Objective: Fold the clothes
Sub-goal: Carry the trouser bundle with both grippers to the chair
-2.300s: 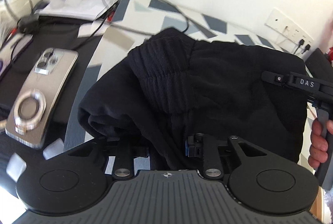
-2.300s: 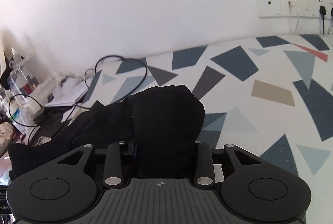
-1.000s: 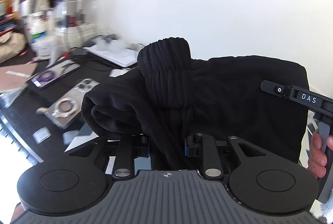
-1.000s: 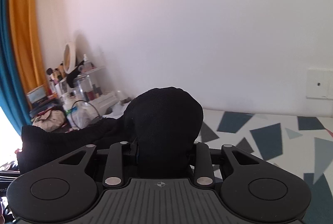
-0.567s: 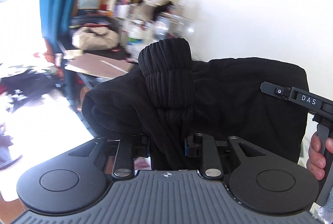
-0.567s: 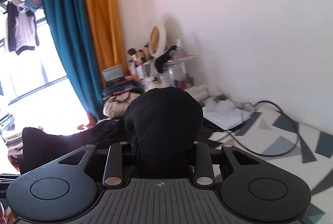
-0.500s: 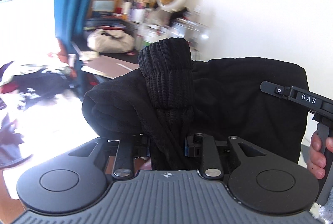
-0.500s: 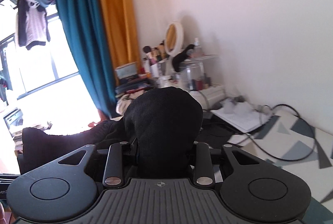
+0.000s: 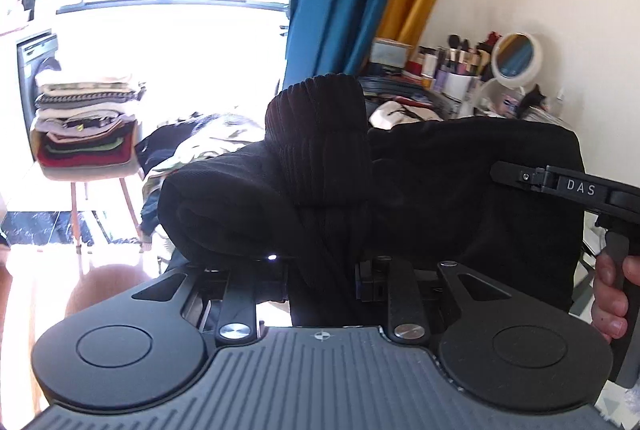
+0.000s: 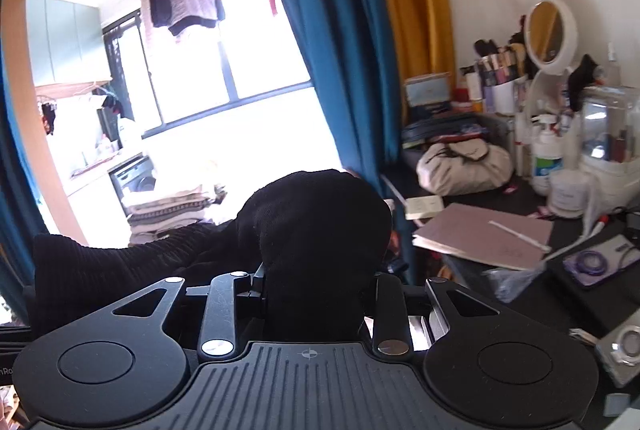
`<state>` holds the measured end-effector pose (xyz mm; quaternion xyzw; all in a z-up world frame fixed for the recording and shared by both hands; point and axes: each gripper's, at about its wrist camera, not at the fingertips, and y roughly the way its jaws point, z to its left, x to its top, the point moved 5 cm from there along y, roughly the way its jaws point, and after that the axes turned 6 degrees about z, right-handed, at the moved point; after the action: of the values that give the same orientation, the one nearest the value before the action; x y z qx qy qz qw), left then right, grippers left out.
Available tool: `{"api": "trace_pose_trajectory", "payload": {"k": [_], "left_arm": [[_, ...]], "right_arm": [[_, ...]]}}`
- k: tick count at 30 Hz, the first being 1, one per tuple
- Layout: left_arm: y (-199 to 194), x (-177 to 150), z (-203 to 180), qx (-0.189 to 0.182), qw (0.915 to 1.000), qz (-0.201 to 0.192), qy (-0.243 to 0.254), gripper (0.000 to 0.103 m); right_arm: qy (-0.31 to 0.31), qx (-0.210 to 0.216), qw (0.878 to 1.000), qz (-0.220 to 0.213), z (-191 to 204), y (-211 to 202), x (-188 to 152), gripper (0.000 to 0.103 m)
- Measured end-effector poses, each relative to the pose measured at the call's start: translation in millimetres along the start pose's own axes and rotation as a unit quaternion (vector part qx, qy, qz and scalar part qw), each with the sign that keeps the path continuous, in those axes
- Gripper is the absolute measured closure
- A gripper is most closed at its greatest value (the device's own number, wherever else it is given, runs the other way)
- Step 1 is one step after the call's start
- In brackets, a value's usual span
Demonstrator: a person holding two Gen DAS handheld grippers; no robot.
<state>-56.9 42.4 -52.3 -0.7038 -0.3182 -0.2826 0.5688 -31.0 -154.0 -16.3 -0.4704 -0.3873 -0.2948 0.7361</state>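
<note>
A folded black garment [image 9: 440, 190] with a ribbed cuff hangs in the air between both grippers. My left gripper [image 9: 322, 270] is shut on its ribbed end, which bulges up over the jaws and hides the fingertips. My right gripper [image 10: 316, 290] is shut on the other end [image 10: 316, 222], fabric bunched over its jaws too. In the left wrist view the right gripper's body [image 9: 580, 190] and the hand holding it show at the far right, behind the garment.
A chair [image 9: 88, 166] with a stack of folded clothes [image 9: 84, 126] stands by the bright window. A heap of clothes [image 9: 200, 142] lies beyond. A cluttered black desk [image 10: 520, 270] holds a notebook, phones, bottles and a round mirror [image 10: 550, 30]. Blue and yellow curtains [image 10: 340, 30] hang between.
Both grippers have swung left with the garment, away from the patterned table and wall. The window, curtains and chair with stacked clothes now face them. Both grips are unchanged.
</note>
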Motion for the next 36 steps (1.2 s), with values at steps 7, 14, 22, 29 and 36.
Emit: {"api": "trace_pose_trajectory", "payload": {"k": [7, 14, 22, 29, 36], "left_arm": [[27.8, 16.1, 64.0, 0.045, 0.9971, 0.008, -0.061, 0.076], [50.3, 43.0, 130.7, 0.095, 0.9894, 0.004, -0.11, 0.076], [64.7, 58.6, 226.4, 0.117, 0.9827, 0.013, -0.143, 0.076], [76.5, 82.9, 342.0, 0.098, 0.9871, 0.046, -0.118, 0.076], [72.1, 116.8, 432.8, 0.075, 0.9922, 0.07, -0.071, 0.076]], "right_arm": [[-0.044, 0.052, 0.997, 0.042, 63.7, 82.7, 15.2, 0.076], [-0.073, 0.108, 0.99, 0.057, 110.7, 169.2, 41.6, 0.076], [-0.095, 0.135, 0.983, 0.079, 180.5, 265.6, 67.7, 0.076], [-0.076, 0.104, 0.986, 0.104, 282.3, 335.0, 53.8, 0.076], [-0.027, 0.066, 0.992, 0.108, 367.1, 374.9, 43.1, 0.076]]}}
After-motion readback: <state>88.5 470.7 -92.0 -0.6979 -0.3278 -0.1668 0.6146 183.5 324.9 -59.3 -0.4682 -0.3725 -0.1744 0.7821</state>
